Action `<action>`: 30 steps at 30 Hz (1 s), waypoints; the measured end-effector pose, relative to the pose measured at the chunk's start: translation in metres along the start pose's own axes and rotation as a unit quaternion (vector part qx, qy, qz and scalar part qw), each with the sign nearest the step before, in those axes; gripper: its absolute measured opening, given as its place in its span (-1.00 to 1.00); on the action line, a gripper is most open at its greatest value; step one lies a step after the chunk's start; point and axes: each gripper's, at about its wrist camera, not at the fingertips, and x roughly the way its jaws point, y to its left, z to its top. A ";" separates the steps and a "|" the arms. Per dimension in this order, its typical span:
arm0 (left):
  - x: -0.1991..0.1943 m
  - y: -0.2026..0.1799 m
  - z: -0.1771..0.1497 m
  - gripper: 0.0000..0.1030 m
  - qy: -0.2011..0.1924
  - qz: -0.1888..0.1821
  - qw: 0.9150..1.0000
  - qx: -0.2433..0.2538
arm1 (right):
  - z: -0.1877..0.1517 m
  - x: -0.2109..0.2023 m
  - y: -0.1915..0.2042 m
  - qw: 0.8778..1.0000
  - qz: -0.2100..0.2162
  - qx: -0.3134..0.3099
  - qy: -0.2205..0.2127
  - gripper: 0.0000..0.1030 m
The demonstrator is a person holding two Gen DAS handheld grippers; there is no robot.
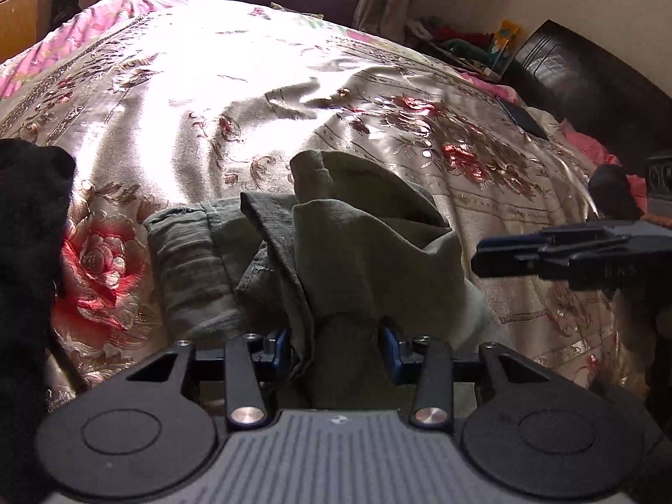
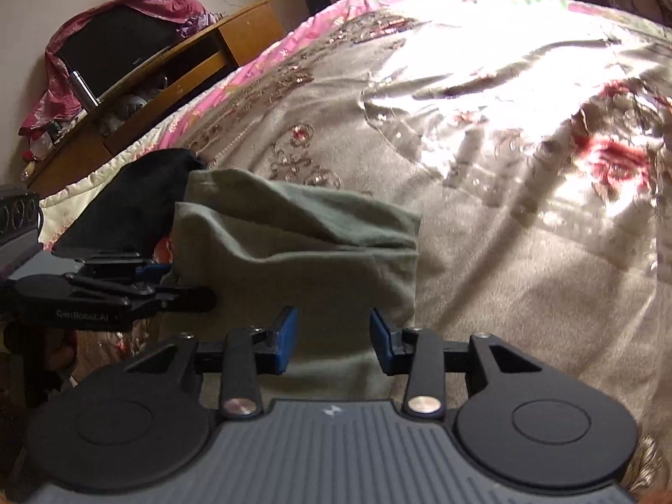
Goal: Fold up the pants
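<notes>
Olive-green pants [image 1: 336, 248] lie bunched on a floral satin bedspread [image 1: 210, 96]. My left gripper [image 1: 341, 346] has its blue pads on either side of a thick bunch of the pants fabric and grips it. In the right wrist view the pants [image 2: 302, 252] lie as a folded slab, and my right gripper [image 2: 334, 338] stands open over their near edge, with fabric between the pads but not pinched. The right gripper also shows in the left wrist view [image 1: 546, 252], and the left gripper shows in the right wrist view [image 2: 138, 290].
A black garment [image 1: 29, 260] lies at the left of the pants, also in the right wrist view [image 2: 130, 206]. A wooden shelf unit [image 2: 168, 75] stands beside the bed. A dark headboard [image 1: 588, 84] and a dark flat object [image 1: 521, 115] are at the right.
</notes>
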 end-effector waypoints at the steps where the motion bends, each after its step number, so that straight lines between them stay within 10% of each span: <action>1: 0.000 -0.002 -0.002 0.10 0.002 0.000 1.000 0.002 | 0.007 0.000 0.003 1.000 0.010 -0.018 -0.005 -0.24; 12: -0.005 -0.002 -0.003 -0.01 0.001 -0.003 1.000 0.030 | 0.036 0.065 0.044 0.964 0.044 -0.242 0.097 -0.40; 22: -0.014 0.005 -0.006 0.01 -0.020 -0.011 1.000 0.010 | 0.049 0.097 0.067 0.937 0.119 -0.289 0.153 -0.56; 24: -0.022 0.005 -0.007 0.02 -0.031 0.002 0.999 0.015 | 0.048 0.100 0.067 0.939 0.114 -0.273 0.175 -0.95; 30: -0.044 -0.001 -0.003 0.36 -0.076 0.006 0.997 0.025 | 0.081 0.051 0.052 0.978 0.099 -0.163 0.090 -0.97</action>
